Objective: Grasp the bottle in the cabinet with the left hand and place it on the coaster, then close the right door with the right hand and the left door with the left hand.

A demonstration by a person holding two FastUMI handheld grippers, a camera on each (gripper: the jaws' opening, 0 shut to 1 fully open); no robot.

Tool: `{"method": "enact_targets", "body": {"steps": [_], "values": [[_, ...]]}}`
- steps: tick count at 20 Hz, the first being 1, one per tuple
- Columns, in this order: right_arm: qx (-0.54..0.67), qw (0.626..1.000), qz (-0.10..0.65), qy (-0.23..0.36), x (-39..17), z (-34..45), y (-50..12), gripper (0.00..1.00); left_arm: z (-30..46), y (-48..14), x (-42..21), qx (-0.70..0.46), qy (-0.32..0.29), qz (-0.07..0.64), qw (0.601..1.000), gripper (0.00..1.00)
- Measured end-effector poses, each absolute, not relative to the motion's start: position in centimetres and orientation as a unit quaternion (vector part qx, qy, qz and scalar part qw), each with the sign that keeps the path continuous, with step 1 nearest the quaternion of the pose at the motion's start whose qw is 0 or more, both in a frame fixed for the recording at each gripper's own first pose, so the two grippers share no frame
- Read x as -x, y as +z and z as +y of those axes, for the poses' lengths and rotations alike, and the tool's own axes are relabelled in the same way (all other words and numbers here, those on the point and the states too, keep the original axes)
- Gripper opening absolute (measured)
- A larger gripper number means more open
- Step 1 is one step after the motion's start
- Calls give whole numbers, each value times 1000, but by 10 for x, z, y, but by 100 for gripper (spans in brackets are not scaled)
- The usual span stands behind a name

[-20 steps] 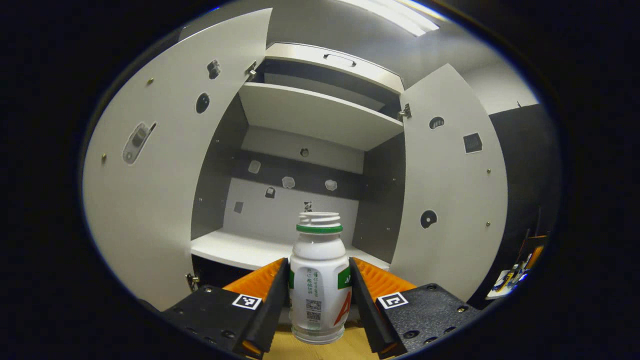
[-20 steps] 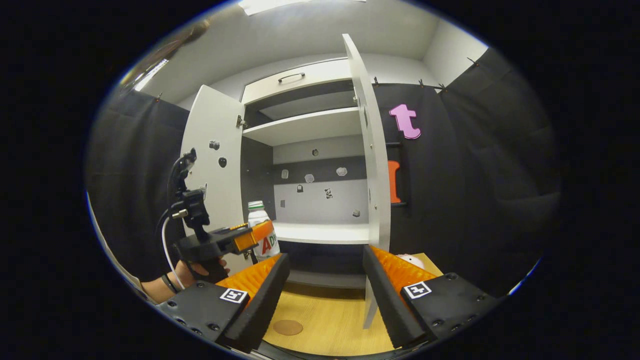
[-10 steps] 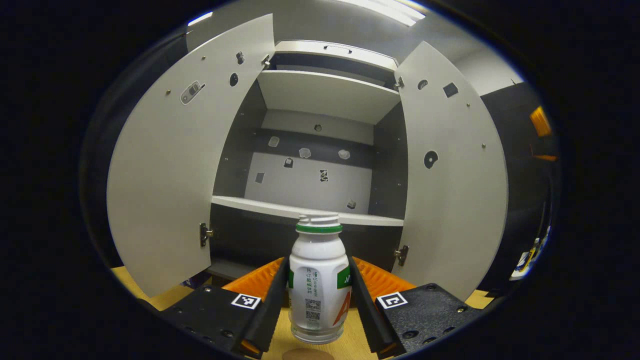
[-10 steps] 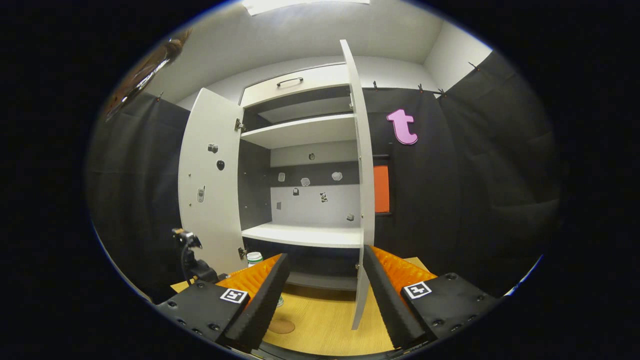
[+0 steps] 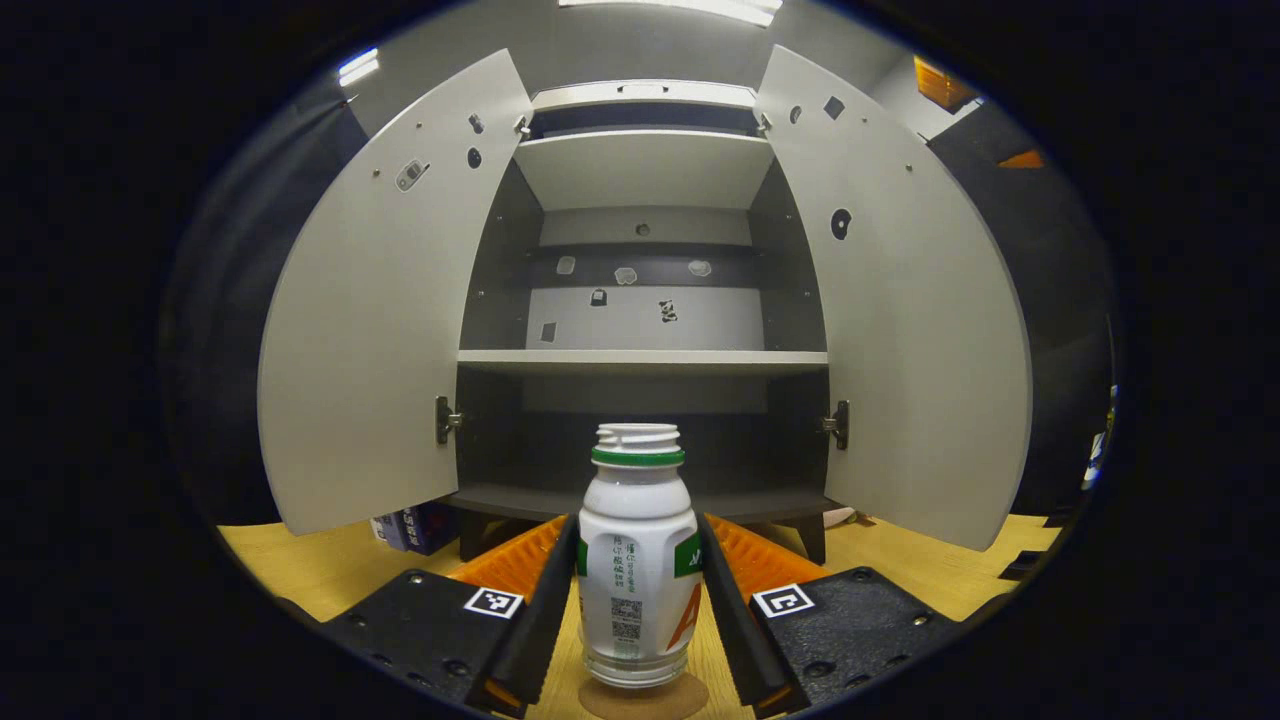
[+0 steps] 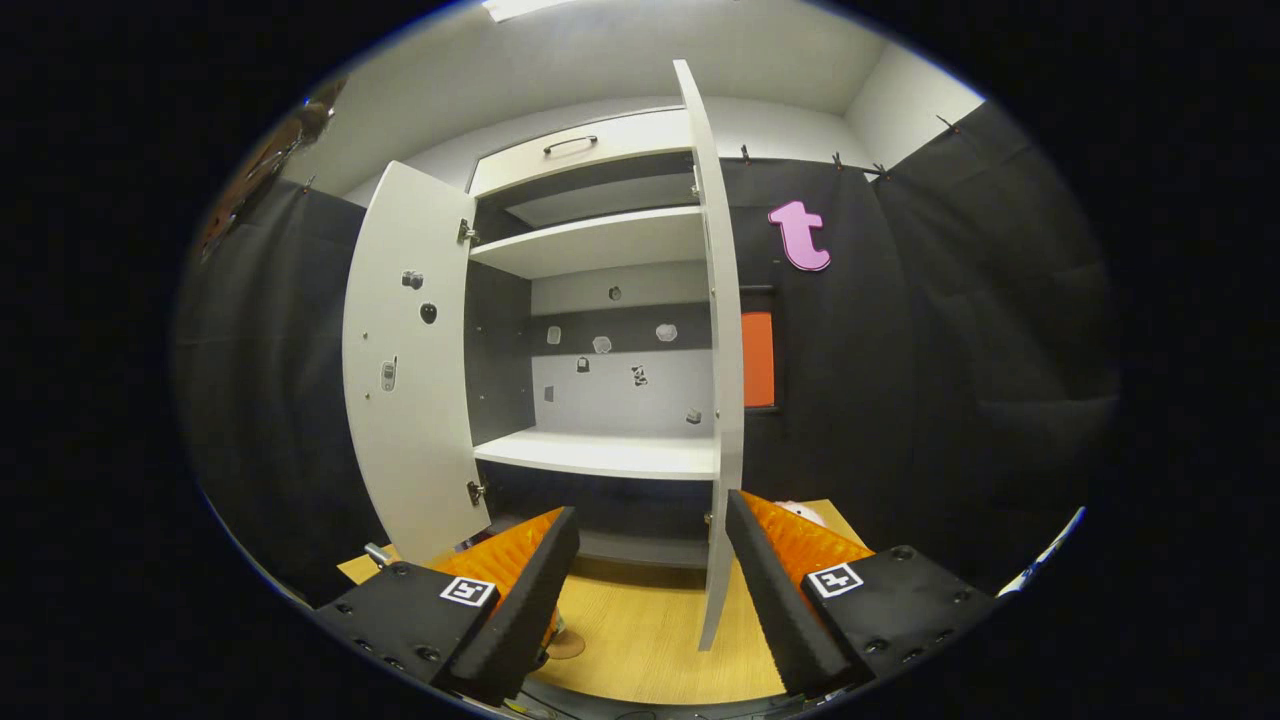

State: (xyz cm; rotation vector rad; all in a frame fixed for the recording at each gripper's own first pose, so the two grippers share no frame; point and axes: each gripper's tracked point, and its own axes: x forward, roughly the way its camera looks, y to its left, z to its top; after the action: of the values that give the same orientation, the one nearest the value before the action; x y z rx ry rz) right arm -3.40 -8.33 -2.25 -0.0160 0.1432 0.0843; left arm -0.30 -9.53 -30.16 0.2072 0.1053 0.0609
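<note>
White plastic with a green band under its ribbed neck, the small upright bottle (image 5: 638, 560) stood between the fingers of the left gripper (image 5: 638, 600), both of which pressed against its printed sides. Its clear base sat on the round brown coaster (image 5: 645, 698), which lay flat on the pale wooden table (image 5: 300, 565); whether the base bore its full weight there or rested just above could not be told.

Beyond the bottle stood the tall white cabinet (image 5: 642, 360) with a dark interior and light shelves, the lower shelf bare. Both of its doors were swung wide: the left door (image 5: 390, 310) leaned out on one side and the right door (image 5: 905, 320) on the other, each showing small stickers and metal hinges on its inner face. A small dark box (image 5: 410, 525) sat on the table below the left door's lower edge.

In the right gripper view, the right gripper (image 6: 648, 590) hung above the table with its fingers spread apart and nothing between them. The right door (image 6: 715, 370) appeared edge-on just beyond those fingers, near the right one but apart from it. The left door (image 6: 405, 370) stood open farther off, and part of the coaster (image 6: 565, 645) showed beside the left finger.
</note>
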Motion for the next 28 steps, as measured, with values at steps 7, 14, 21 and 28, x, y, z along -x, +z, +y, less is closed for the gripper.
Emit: {"method": "enact_targets", "body": {"steps": [7,14,21,28], "values": [[8,997,75,29,34,-83,-24,97,-102,-338,9,-119,9,78,990,70],[4,997,77,24,36,-85,-25,97,-93,-344,19,-100,6,85,991,71],[-5,997,70,37,37,-81,-24,97,-102,-325,26,-115,-10,77,990,87],[-9,998,52,31,41,-97,-16,97,-114,-262,23,-90,-13,58,994,93]]}}
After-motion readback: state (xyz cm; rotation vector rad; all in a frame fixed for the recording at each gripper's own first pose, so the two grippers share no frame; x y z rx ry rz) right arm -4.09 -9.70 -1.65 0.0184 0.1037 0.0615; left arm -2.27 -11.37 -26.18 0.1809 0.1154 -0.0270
